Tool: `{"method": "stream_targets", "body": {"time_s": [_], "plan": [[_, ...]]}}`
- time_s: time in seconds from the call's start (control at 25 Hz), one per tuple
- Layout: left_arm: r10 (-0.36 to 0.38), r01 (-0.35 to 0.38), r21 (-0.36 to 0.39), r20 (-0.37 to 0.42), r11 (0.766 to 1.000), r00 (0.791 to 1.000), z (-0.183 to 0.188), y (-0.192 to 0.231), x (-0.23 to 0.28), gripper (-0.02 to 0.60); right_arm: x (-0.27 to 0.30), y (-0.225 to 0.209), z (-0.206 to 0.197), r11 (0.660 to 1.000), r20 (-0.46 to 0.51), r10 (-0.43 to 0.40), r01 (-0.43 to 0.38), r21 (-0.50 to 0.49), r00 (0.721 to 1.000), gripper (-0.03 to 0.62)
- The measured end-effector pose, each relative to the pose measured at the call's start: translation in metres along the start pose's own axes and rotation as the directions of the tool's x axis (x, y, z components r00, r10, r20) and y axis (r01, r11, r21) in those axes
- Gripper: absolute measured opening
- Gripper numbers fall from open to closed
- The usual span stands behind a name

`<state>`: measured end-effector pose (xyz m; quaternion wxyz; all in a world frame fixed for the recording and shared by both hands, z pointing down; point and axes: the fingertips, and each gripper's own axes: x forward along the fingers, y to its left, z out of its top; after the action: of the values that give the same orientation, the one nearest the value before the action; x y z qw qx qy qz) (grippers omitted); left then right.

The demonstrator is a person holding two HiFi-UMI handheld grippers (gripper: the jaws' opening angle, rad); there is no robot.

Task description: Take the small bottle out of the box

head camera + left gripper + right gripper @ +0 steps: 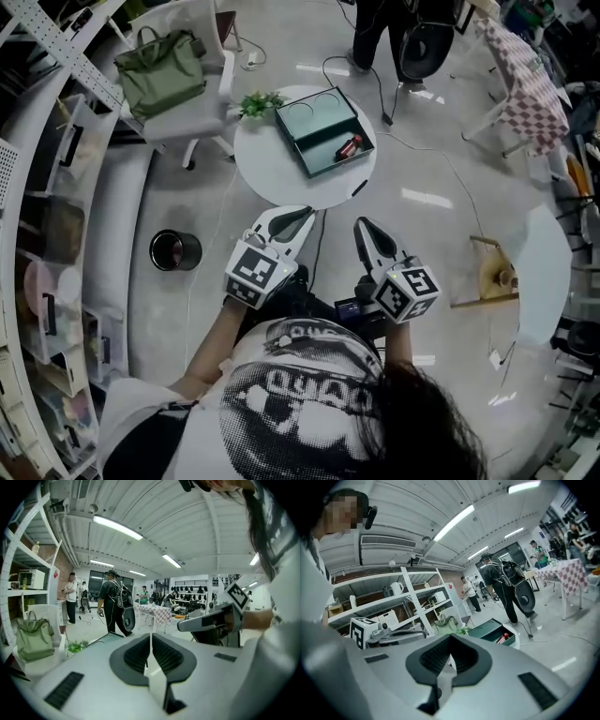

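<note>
Small bottle in green box on round white table, grey floor, left tool and right tool closed

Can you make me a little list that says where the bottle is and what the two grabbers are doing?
bottle: small red bottle, lying inside the box near one corner
box: green box, open, on the round white table
left gripper: jaws together, empty, not at the box
right gripper: jaws together, empty, beside the left one
also on table: small green plant
task: bottle not yet taken out
</note>
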<state>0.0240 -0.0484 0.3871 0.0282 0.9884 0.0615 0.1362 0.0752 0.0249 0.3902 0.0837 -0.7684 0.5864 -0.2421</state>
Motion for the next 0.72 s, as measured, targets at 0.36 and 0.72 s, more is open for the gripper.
{"method": "stream_targets", "body": {"time_s": [0.36,0.72], "plan": [[-0.009,0.011,-0.051,0.037,0.999,0.999,0.001,0.021,0.008,0.021,0.027,-0.007,0.001,0.999,-0.039,-0.025,0.026,0.031,0.999,-0.008],[0.011,-0.008,-0.096,0.029,0.995,1.0,-0.015,0.019,0.002,0.021,0.031,-0.015,-0.009,0.998,-0.084,-0.027,0.032,0.057,0.996,-0.008]]}}
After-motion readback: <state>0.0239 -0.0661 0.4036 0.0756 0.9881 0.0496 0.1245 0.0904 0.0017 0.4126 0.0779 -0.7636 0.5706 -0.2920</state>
